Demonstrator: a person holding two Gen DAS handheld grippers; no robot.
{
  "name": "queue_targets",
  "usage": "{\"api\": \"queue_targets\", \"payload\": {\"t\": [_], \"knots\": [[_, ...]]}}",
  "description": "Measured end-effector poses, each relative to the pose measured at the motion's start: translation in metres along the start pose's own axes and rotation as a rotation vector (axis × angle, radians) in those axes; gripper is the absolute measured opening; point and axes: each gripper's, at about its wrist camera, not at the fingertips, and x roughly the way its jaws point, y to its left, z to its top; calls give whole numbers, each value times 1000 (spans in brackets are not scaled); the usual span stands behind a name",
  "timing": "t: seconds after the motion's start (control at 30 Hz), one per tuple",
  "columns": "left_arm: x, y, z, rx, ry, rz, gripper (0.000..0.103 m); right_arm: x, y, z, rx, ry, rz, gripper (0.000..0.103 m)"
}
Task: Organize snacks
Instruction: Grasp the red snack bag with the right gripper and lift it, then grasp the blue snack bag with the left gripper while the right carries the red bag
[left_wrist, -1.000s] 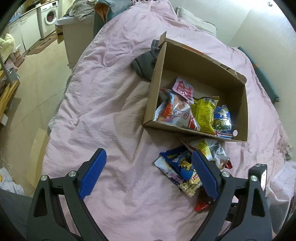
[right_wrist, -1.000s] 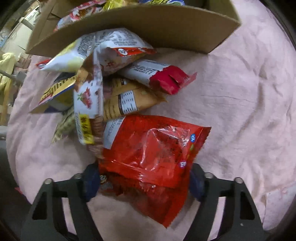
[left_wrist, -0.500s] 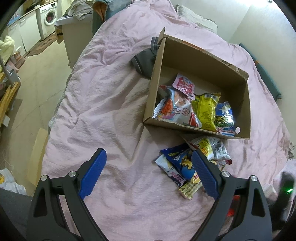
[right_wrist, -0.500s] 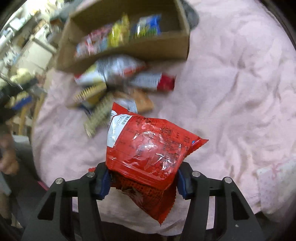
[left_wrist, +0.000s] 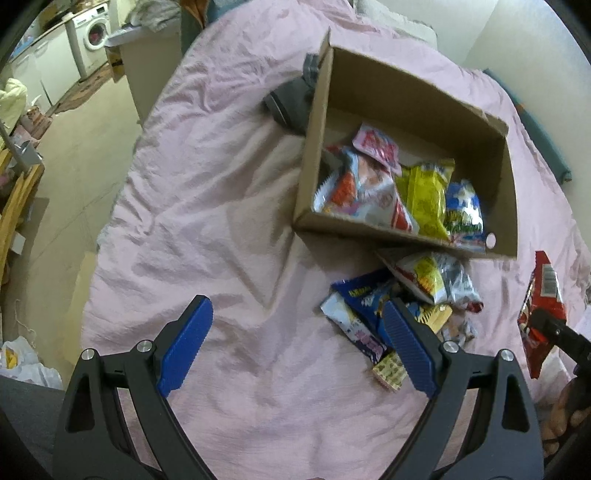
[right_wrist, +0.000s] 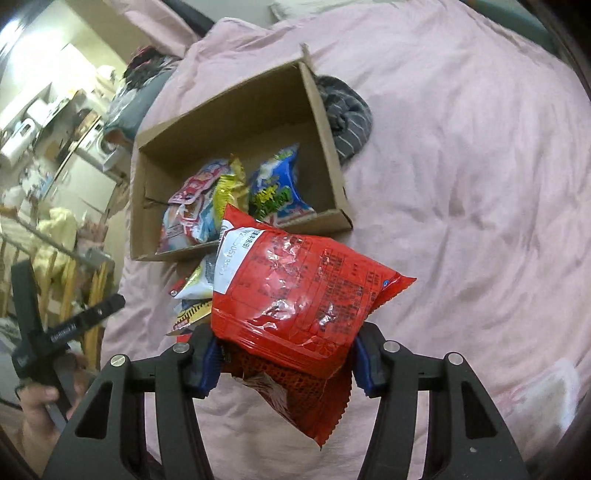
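A cardboard box (left_wrist: 402, 92) (right_wrist: 325, 122) lies on a pink bedspread (left_wrist: 221, 206) and holds several snack packets (left_wrist: 406, 192). A pile of loose snack packets (left_wrist: 399, 299) lies on the bed just in front of the box. My right gripper (right_wrist: 286, 363) is shut on a red snack bag (right_wrist: 295, 291) and holds it in the air, short of the box; the bag also shows at the right edge of the left wrist view (left_wrist: 543, 306). My left gripper (left_wrist: 295, 347) is open and empty above the bedspread, left of the pile.
A grey striped cloth (right_wrist: 347, 110) (left_wrist: 291, 103) lies against the box's far side. The bed's left edge drops to a floor (left_wrist: 74, 166) with a washing machine (left_wrist: 92, 33) beyond. A white item (right_wrist: 546, 395) lies on the bed at right.
My right gripper has lifted the red bag off the pile and raised it well above the bed, toward the box. My left gripper has stayed open and nearly still.
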Motion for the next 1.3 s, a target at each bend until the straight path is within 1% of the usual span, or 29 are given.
{"api": "queue_targets", "payload": {"t": [0.07, 0.13, 0.2, 0.23, 0.27, 0.33, 0.47, 0.57, 0.7, 0.73, 0.8, 0.83, 0.9, 1.03, 1.17, 1.3], "knots": [[7, -5, -4, 0, 36, -27, 92, -5, -6, -1, 23, 4, 5, 58], [14, -9, -7, -24, 79, -61, 90, -13, -10, -2, 34, -7, 16, 58], [21, -18, -9, -48, 125, -110, 84, -14, -10, 0, 43, -16, 31, 58], [27, -26, -9, -53, 157, -134, 77, -14, -10, 2, 48, -21, 38, 58], [31, -32, -10, -55, 175, -144, 70, -14, -11, 4, 51, -23, 42, 58], [40, -45, -10, -65, 210, -160, 64, -14, -12, 7, 57, -25, 52, 58], [56, -62, -10, -83, 250, -166, 49, -16, -14, 10, 67, -22, 82, 58], [70, -66, -12, -108, 265, -155, 46, -19, -14, 10, 66, -22, 96, 59], [86, -75, -19, -96, 318, -146, 43, -20, -13, 9, 69, -20, 114, 59], [88, -78, -21, -87, 319, -134, 41, -20, -13, 10, 70, -19, 119, 58], [86, -85, -22, -67, 306, -125, 31, -20, -12, 10, 71, -18, 125, 59], [86, -90, -23, -45, 302, -129, 25, -20, -11, 11, 71, -18, 128, 58], [86, -94, -24, -17, 295, -128, 22, -20, -10, 12, 68, -20, 128, 59], [75, -97, -26, 19, 276, -142, 11, -19, -11, 11, 71, -19, 124, 59], [49, -94, -28, 76, 242, -159, 9, -21, -13, 10, 78, -19, 125, 59], [24, -87, -30, 124, 220, -152, 8, -20, -12, 8, 75, -15, 126, 59]]}}
